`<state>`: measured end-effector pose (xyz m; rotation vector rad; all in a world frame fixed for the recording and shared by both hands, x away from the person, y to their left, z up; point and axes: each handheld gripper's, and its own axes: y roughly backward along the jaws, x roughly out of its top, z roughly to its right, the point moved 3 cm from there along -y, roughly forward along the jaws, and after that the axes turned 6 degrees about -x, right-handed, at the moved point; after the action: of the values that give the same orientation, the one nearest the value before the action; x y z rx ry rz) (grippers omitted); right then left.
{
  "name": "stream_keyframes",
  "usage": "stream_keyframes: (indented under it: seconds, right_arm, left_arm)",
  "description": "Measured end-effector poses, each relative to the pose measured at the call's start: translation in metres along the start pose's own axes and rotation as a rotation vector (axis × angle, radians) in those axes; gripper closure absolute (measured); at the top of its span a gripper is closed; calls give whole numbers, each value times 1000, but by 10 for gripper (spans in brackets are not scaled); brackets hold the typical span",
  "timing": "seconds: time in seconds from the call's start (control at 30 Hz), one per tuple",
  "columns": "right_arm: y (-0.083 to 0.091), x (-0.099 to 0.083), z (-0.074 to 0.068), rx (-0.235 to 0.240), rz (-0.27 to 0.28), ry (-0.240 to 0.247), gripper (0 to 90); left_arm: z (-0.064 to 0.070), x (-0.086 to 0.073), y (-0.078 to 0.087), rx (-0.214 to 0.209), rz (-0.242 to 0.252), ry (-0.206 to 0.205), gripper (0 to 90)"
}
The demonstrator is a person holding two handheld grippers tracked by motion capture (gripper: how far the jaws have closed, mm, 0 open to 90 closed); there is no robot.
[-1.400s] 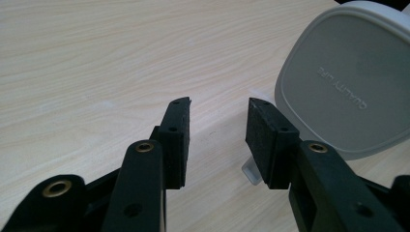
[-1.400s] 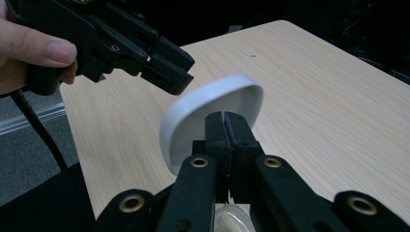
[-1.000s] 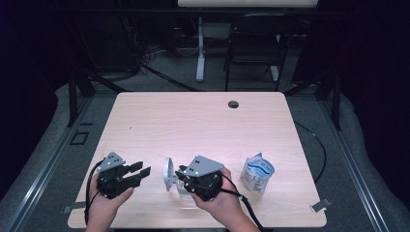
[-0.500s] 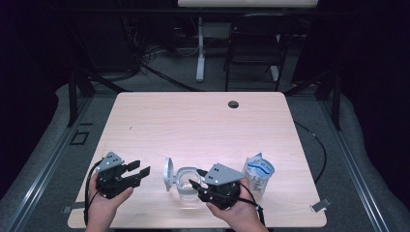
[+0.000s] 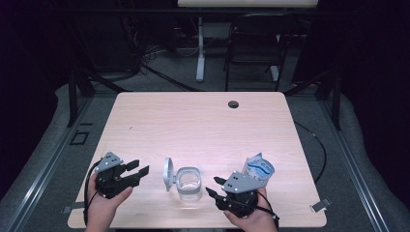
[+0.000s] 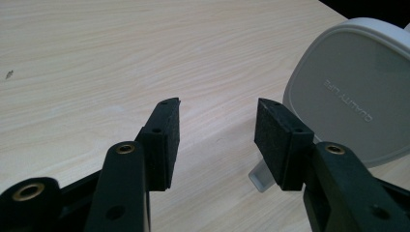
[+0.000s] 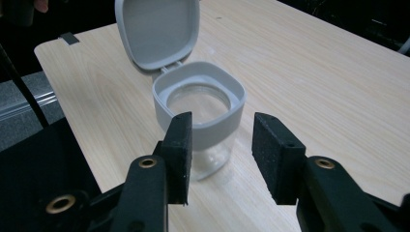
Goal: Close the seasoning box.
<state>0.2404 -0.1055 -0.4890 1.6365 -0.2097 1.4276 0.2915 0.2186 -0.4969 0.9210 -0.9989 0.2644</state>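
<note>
A clear jar (image 5: 188, 183) with a grey square collar stands near the table's front edge, its hinged grey lid (image 5: 168, 173) flipped open to the left. My right gripper (image 5: 213, 189) is just right of the jar, pointing at it, open and holding nothing. In the right gripper view the jar (image 7: 198, 104) stands just beyond the open jaws (image 7: 220, 130) and looks hollow inside. My left gripper (image 5: 140, 167) sits left of the lid, open. In the left gripper view the lid's back (image 6: 353, 96) is close at the right of my parted jaws (image 6: 217, 116).
A white and blue pouch (image 5: 258, 168) stands upright behind my right hand. The wooden table (image 5: 203, 125) has a dark cable hole (image 5: 233, 104) near its far edge. A chair and desk legs stand on the floor beyond.
My right gripper has drawn back to the right, from over the jar to a spot beside it, leaving the jar uncovered. The left gripper has stayed put.
</note>
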Motion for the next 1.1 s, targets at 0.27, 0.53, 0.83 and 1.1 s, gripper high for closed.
stream_keyframes:
  seconds: [0.27,0.53,0.83,1.1]
  right_arm:
    - [10,-8,9,-24,-6,-16,594]
    - [24,-23,23,-76,-22,-64,599]
    - [33,-45,36,-114,-45,-111,593]
    - [37,-68,48,-115,-64,-139,574]
  left_arm:
    - [-4,0,-1,15,-5,5,526]
    - [-5,1,-2,23,0,4,527]
    - [-9,4,-8,6,-6,18,527]
    - [-11,8,-10,3,4,22,527]
